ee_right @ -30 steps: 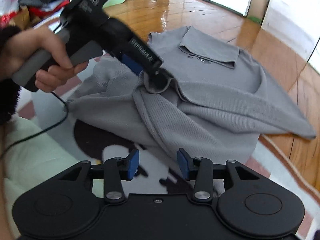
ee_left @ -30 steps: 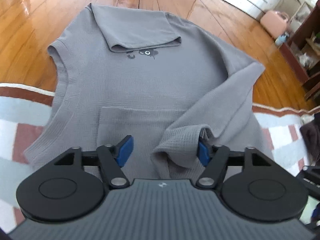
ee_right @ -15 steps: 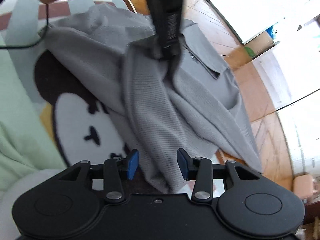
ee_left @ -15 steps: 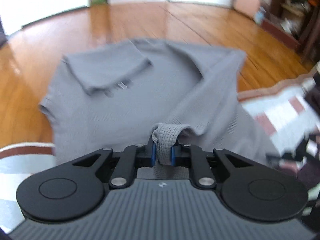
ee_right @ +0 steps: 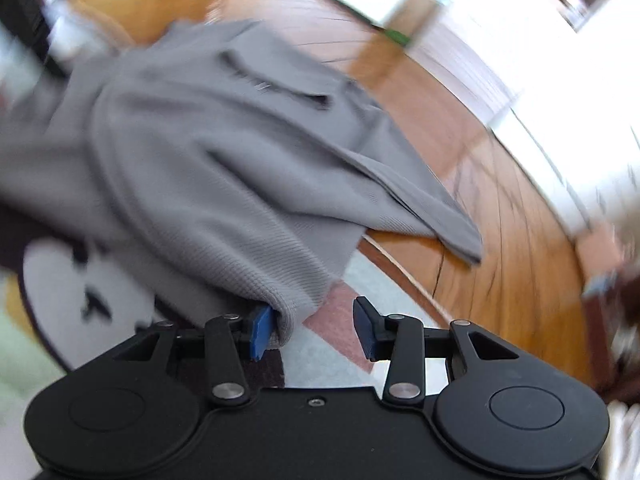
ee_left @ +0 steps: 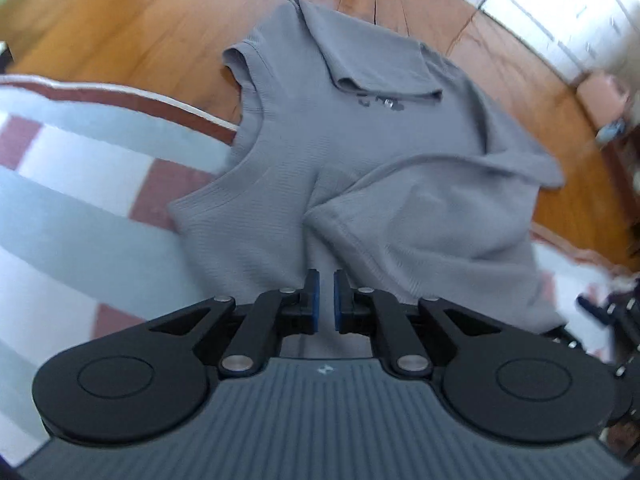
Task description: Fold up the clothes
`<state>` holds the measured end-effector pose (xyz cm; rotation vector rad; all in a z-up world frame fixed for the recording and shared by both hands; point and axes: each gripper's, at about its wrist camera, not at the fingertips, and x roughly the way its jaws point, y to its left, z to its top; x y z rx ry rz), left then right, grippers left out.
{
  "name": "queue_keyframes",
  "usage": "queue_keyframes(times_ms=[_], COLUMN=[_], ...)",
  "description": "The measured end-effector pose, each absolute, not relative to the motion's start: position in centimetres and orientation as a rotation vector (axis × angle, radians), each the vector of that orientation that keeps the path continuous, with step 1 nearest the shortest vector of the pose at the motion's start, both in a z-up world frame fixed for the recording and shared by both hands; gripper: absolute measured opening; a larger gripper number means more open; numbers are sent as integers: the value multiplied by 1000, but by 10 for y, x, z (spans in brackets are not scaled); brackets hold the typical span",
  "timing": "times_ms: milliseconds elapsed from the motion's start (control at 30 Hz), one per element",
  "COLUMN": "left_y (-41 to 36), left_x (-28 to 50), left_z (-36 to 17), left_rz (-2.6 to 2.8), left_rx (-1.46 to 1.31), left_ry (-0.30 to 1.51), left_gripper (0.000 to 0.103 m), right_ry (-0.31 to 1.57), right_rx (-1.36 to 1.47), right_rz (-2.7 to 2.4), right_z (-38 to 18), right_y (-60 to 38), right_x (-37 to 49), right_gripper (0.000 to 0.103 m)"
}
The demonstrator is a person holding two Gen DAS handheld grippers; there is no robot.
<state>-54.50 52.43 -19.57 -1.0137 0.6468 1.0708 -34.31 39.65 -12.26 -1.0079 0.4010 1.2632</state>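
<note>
A grey short-sleeved shirt (ee_left: 340,140) lies half on the rug and half on the wooden floor. One sleeve (ee_left: 420,220) is folded inward across its body, and a folded flap (ee_left: 372,68) lies at its top. My left gripper (ee_left: 326,280) hovers over the near hem. Its jaws are closing, almost together, with nothing between the pads. In the right wrist view the shirt (ee_right: 200,140) is blurred. My right gripper (ee_right: 312,312) stands at its near corner (ee_right: 292,304), jaws closing. The cloth rests against the left pad (ee_right: 262,330); the right pad is clear of it.
A striped rug (ee_left: 80,200) in white, pale blue and dark red lies under the near half, with a cartoon face pattern (ee_right: 80,280) beside the shirt. Wooden floor (ee_left: 120,20) spreads beyond. A pink bag (ee_left: 604,92) and dark furniture stand at the far right.
My left gripper shut on the sleeve cuff and carried it inward; now the sleeve lies on the shirt and the jaws are empty. My right gripper has reached the shirt's corner.
</note>
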Motion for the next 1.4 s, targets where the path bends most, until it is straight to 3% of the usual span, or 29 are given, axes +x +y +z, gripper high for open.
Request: queue_keyframes(times_ms=[100, 167, 333, 400, 500, 567, 633, 733, 800, 833, 867, 1067, 1233, 1300, 1333, 1367, 1400], left_y=[532, 535, 539, 542, 547, 549, 549, 546, 543, 543, 543, 547, 549, 546, 544, 542, 540], left_x=[-541, -542, -543, -538, -522, -509, -499, -489, -488, -489, -490, -496, -496, -492, -490, -485, -480], left_z=[-196, -199, -210, -210, -210, -213, -216, -223, -225, -224, -224, -229, -232, -229, -228, -227, -225], left_rz=[1078, 1070, 1016, 1000, 998, 1018, 1060, 1059, 1033, 1015, 997, 977, 955, 913, 894, 897, 900], left_rx=[-1006, -1025, -1079, -1071, -1004, -942, -870, -798, -783, -789, -796, -865, -874, -849, -835, -804, -775], left_ry=[632, 627, 565, 557, 580, 621, 683, 736, 722, 705, 687, 605, 599, 591, 589, 617, 643], left_gripper=[13, 28, 37, 42, 50, 65, 72, 69, 56, 42, 37, 37, 51, 49, 35, 15, 12], right_ry=[596, 772, 1021, 1081, 1211, 1293, 1397, 1593, 1706, 1715, 1690, 1618, 1579, 1514, 1442, 1367, 1294], right_rx=[-861, -795, -581, -452, -258, -164, -108, 38, 144, 153, 141, 89, 92, 4, -94, -192, -283], right_rz=[1227, 1209, 1240, 1300, 1380, 1385, 1351, 1242, 1140, 1097, 1059, 1013, 991, 1021, 1052, 1080, 1105], right_z=[-118, -125, -128, -119, -110, -111, -122, -148, -167, -171, -172, -181, -193, -186, -183, -179, -176], right_y=[396, 390, 371, 372, 393, 418, 450, 491, 512, 520, 528, 564, 583, 591, 598, 605, 611], right_x=[-316, -300, -269, -254, -224, -199, -170, -125, -103, -97, -92, -98, -99, -106, -114, -122, -130], right_gripper=[44, 40, 37, 39, 53, 60, 66, 66, 66, 66, 66, 66, 67, 66, 56, 38, 30])
